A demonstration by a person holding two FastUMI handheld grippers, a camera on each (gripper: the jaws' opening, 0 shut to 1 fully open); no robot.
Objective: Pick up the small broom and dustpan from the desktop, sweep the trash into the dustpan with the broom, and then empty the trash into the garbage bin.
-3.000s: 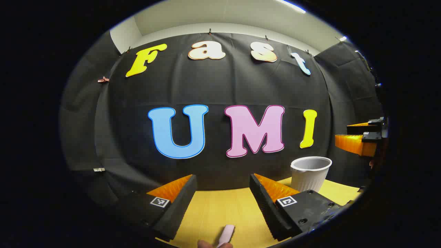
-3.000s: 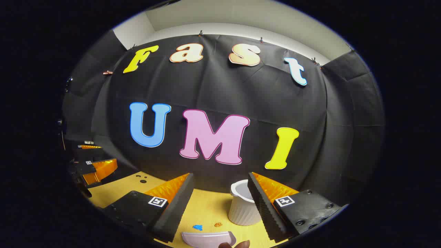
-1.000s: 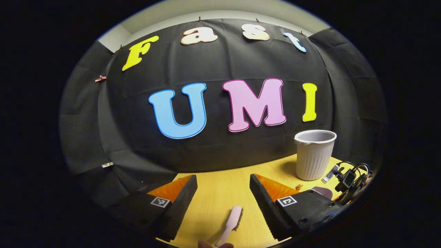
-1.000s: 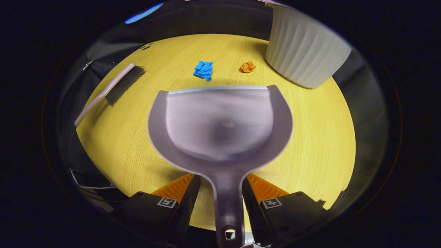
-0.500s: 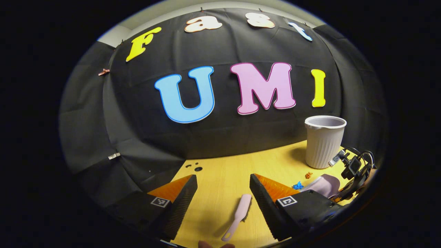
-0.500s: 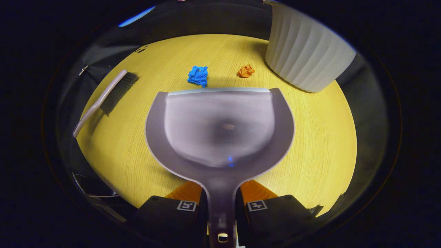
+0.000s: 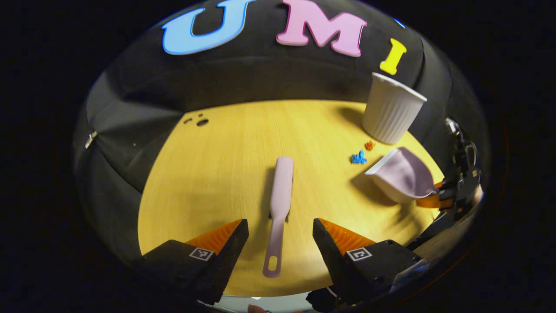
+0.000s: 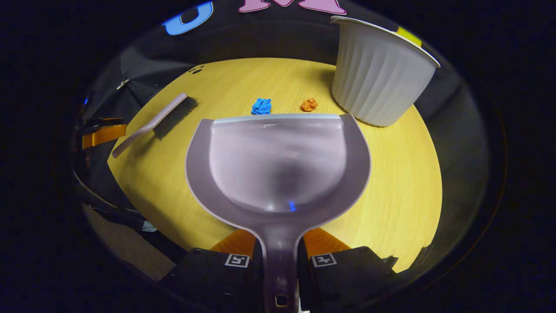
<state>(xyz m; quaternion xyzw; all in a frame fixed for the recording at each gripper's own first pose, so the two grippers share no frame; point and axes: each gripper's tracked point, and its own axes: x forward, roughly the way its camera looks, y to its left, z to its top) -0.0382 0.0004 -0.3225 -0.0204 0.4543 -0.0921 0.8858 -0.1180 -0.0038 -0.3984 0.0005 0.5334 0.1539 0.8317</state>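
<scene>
A small pale pink broom (image 7: 278,208) lies on the yellow desktop (image 7: 217,165), its handle pointing toward me between the fingers of my open left gripper (image 7: 280,243), which hovers just above it without touching. My right gripper (image 8: 279,256) is shut on the handle of the pale pink dustpan (image 8: 278,161), lifted with its front edge tilted up off the table. The dustpan (image 7: 402,176) and right gripper (image 7: 438,201) also appear at the right of the left gripper view. Blue trash (image 8: 261,106) and orange trash (image 8: 309,104) lie just beyond the pan's front lip. The broom (image 8: 156,124) lies left.
A white ribbed garbage bin (image 8: 375,82) stands at the far right of the table, close to the orange scrap; the bin (image 7: 391,115) also shows in the left gripper view. The round table's edge drops off on all sides. Small dark holes (image 7: 197,121) mark the far left.
My left gripper has tilted down and closed in over the broom's handle. My right gripper has shut on the dustpan's handle and raised the pan slightly.
</scene>
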